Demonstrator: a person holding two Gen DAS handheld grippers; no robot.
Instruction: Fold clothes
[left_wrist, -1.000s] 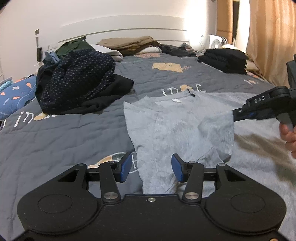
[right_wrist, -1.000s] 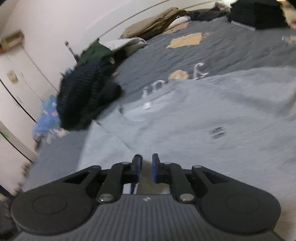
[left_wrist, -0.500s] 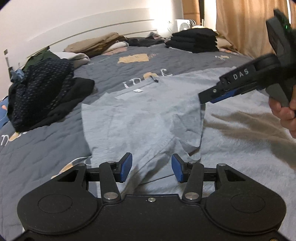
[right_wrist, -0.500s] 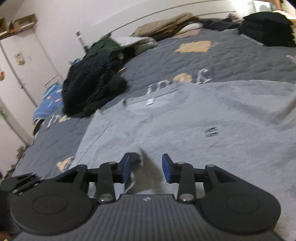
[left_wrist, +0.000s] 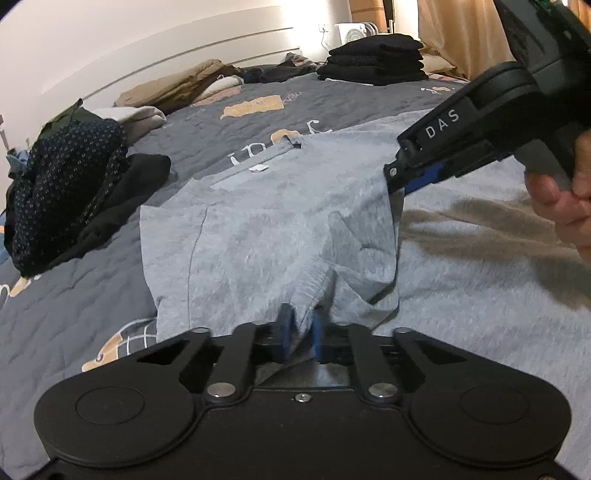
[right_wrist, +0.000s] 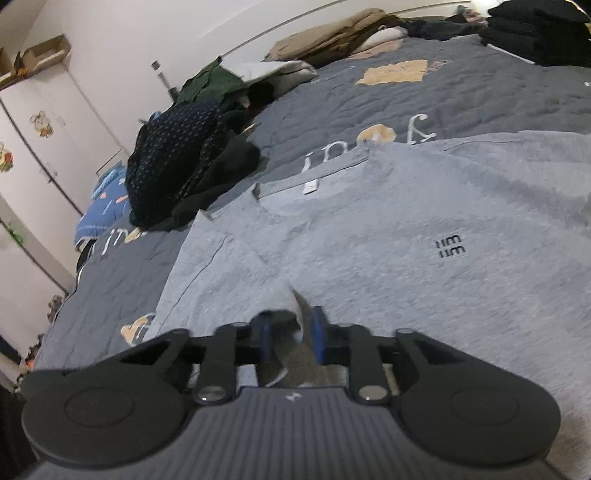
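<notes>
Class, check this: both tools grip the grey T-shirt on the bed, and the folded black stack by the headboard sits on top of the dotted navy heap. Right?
Not quite. The folded black stack sits apart from the dotted navy heap, across the bed, as the left wrist view shows. Both the left tool and right tool grip the grey T-shirt.

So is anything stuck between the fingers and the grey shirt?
Nothing visible is. The left gripper has shut on the grey shirt's near edge, and the right gripper is closing on a raised fold of it. Only shirt fabric sits between each pair.
</notes>
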